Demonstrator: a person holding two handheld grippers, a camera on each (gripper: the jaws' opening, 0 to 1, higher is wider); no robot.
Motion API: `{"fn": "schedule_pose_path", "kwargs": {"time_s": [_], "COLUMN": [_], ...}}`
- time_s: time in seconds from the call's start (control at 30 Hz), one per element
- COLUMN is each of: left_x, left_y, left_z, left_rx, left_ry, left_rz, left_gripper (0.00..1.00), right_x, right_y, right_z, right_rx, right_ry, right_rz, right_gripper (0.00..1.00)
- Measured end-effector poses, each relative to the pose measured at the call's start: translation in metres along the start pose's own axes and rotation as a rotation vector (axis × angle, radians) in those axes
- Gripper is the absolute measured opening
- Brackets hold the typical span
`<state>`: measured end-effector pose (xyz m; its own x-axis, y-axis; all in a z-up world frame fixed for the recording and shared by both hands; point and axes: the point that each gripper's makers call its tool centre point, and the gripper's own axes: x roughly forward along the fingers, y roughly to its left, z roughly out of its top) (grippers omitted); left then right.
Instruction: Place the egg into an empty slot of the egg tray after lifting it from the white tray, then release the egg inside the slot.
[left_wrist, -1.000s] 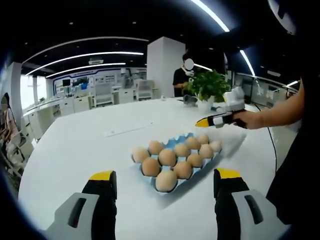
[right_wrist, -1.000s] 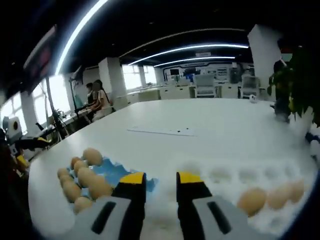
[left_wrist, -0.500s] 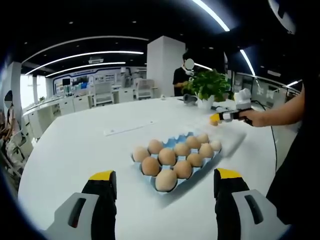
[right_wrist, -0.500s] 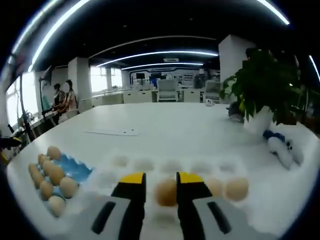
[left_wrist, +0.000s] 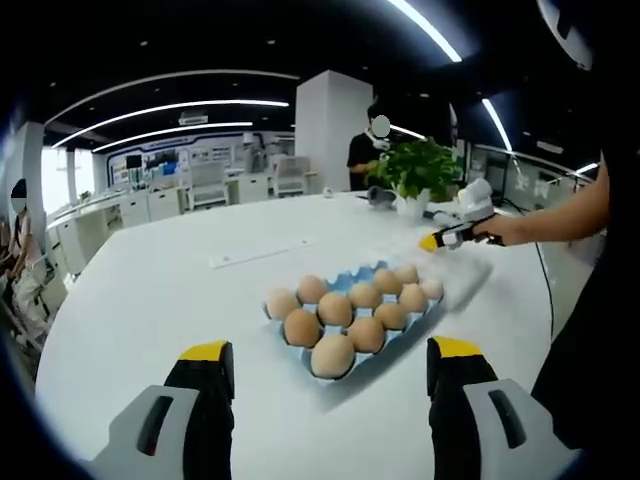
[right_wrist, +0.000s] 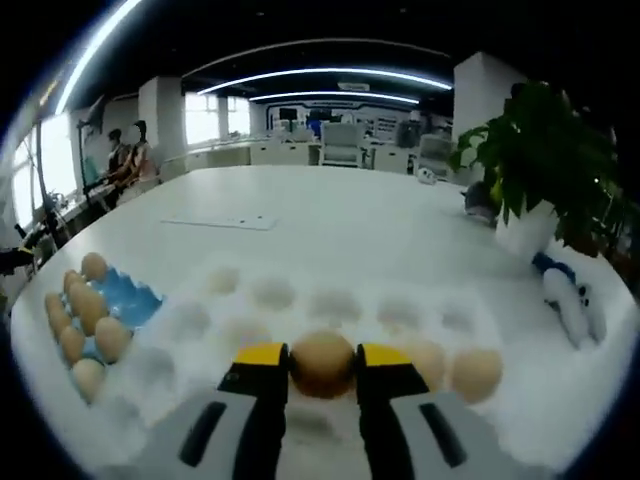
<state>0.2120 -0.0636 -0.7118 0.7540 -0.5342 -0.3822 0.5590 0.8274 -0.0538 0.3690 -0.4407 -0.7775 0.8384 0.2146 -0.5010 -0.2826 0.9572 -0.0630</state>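
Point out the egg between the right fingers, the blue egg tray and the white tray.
egg (right_wrist: 322, 364), right gripper view, middle of its shell.
blue egg tray (left_wrist: 352, 287), left gripper view, bare blue patch among the eggs.
white tray (right_wrist: 280, 295), right gripper view, an empty slot.

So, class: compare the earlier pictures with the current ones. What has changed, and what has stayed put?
The right gripper swung from the blue egg tray over to the white tray and brought its fingers either side of an egg there; whether it is gripped yet is unclear. The left gripper stayed open and still, and the blue tray's eggs kept their places.
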Motion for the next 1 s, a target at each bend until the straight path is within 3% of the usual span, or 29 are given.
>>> {"fn": "schedule_pose_path", "kwargs": {"time_s": [0.23, 0.33, 0.43, 0.5, 0.6, 0.67, 0.73, 0.8, 0.87, 0.9, 1.0], "left_x": [-0.001, -0.001, -0.001, -0.001, -0.001, -0.001, -0.002, -0.001, 0.0, 0.0, 0.001], "left_y": [0.001, 0.0, 0.0, 0.0, 0.0, 0.0, 0.0, -0.001, 0.0, 0.0, 0.001], "left_z": [0.001, 0.0, -0.001, -0.001, 0.001, 0.0, -0.001, -0.002, -0.001, 0.0, 0.003], "left_rx": [-0.001, 0.001, 0.0, 0.0, -0.001, -0.001, -0.001, 0.0, 0.003, 0.002, -0.003], "left_ry": [-0.002, 0.0, -0.001, 0.0, -0.009, -0.007, -0.009, -0.003, -0.003, -0.007, -0.019], "left_rz": [0.004, 0.001, -0.002, -0.003, -0.003, -0.004, -0.004, -0.009, -0.008, -0.007, -0.002], "left_gripper": [0.79, 0.78, 0.78, 0.78, 0.78, 0.77, 0.77, 0.77, 0.76, 0.76, 0.76], "right_x": [0.005, 0.006, 0.009, 0.011, 0.019, 0.02, 0.019, 0.02, 0.02, 0.022, 0.02], "right_y": [-0.001, 0.0, 0.002, 0.004, 0.007, 0.005, 0.007, 0.005, 0.007, 0.007, 0.009], "right_z": [0.002, 0.0, -0.001, -0.001, 0.003, 0.003, 0.002, 0.002, 0.001, 0.001, 0.0], "right_rx": [0.047, 0.038, 0.02, 0.0, -0.086, -0.064, -0.078, -0.023, -0.114, -0.081, -0.118], "right_ry": [0.047, 0.148, 0.307, 0.367, 0.351, 0.345, 0.38, 0.411, 0.427, 0.447, 0.443], "right_rz": [0.034, 0.058, 0.107, 0.128, 0.175, 0.201, 0.232, 0.213, 0.239, 0.228, 0.224], "right_gripper": [0.27, 0.27, 0.27, 0.27, 0.27, 0.27, 0.27, 0.27, 0.27, 0.27, 0.27]}}
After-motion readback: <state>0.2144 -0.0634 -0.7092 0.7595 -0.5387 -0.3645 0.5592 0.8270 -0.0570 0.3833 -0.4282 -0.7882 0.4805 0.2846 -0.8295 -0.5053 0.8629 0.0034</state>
